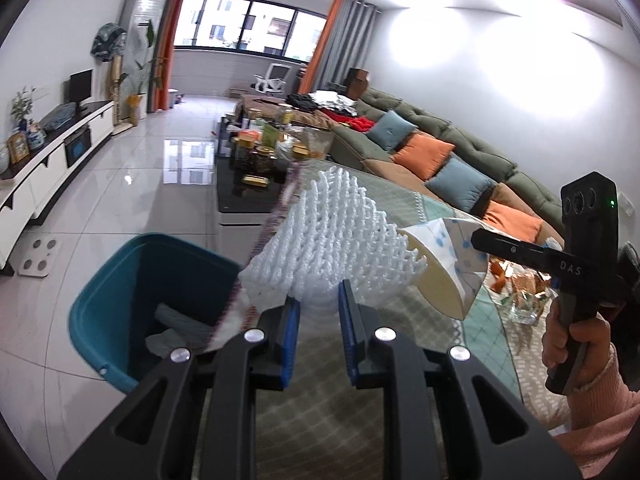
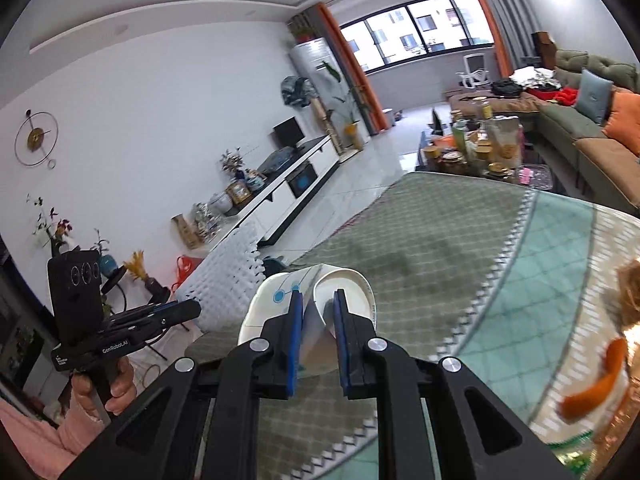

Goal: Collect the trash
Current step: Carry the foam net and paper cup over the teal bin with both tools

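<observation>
White foam net sleeve (image 1: 332, 240) clamped between the blue pads of the left gripper (image 1: 319, 308), sticking out ahead of the fingertips, up off the patterned tablecloth (image 1: 500, 340) at the table's left edge. Teal bin (image 1: 104, 316) down on the floor just left of it, pale scraps already inside. Crushed paper cup (image 2: 316, 312), white with blue dots, pinched in the right gripper (image 2: 318, 304), one folded wall squeezed between the pads, rim bulging past the tips, over the near side of the table. Lettering "DAS" readable on the right gripper's body in the left view; "GenRoboAI" readable on the left one in the right view. Orange peel (image 2: 600, 380) lying far right on the cloth. Pink sleeve (image 1: 600, 408) behind the right hand.
</observation>
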A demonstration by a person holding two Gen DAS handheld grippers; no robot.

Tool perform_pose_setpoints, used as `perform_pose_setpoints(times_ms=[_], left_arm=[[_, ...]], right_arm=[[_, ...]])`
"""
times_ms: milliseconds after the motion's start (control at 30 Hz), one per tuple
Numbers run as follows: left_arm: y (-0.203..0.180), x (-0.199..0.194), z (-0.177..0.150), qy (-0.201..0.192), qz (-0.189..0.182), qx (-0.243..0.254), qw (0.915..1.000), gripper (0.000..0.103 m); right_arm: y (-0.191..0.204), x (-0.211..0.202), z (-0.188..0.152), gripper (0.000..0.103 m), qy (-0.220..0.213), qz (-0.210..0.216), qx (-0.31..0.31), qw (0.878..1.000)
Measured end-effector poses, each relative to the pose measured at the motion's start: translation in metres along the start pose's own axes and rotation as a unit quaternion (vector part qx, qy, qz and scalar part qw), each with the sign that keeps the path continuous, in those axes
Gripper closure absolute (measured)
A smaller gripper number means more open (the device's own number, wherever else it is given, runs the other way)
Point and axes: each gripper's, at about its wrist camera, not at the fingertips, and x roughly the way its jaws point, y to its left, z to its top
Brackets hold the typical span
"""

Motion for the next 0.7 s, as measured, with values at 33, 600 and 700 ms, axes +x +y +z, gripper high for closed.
perform_pose_setpoints(times_ms=[33, 600, 700], left_arm=[[0.005, -0.002, 0.0, -0.002, 0.006, -0.003, 1.0, 0.083], [0.072, -0.019, 0.001, -0.014, 0.073, -0.057, 0.9956, 0.083], [0.081, -0.018, -0.001, -0.013, 0.08, -0.067, 0.9945, 0.083]], right_arm=[[0.002, 0.005, 0.001, 0.087, 0.002, 0.005, -0.001, 1.0], [0.043, 0.066, 0.024, 0.087, 0.033, 0.05, -0.04, 0.997], [0.048, 0.075, 0.025, 0.087, 0.039, 0.056, -0.044, 0.997]])
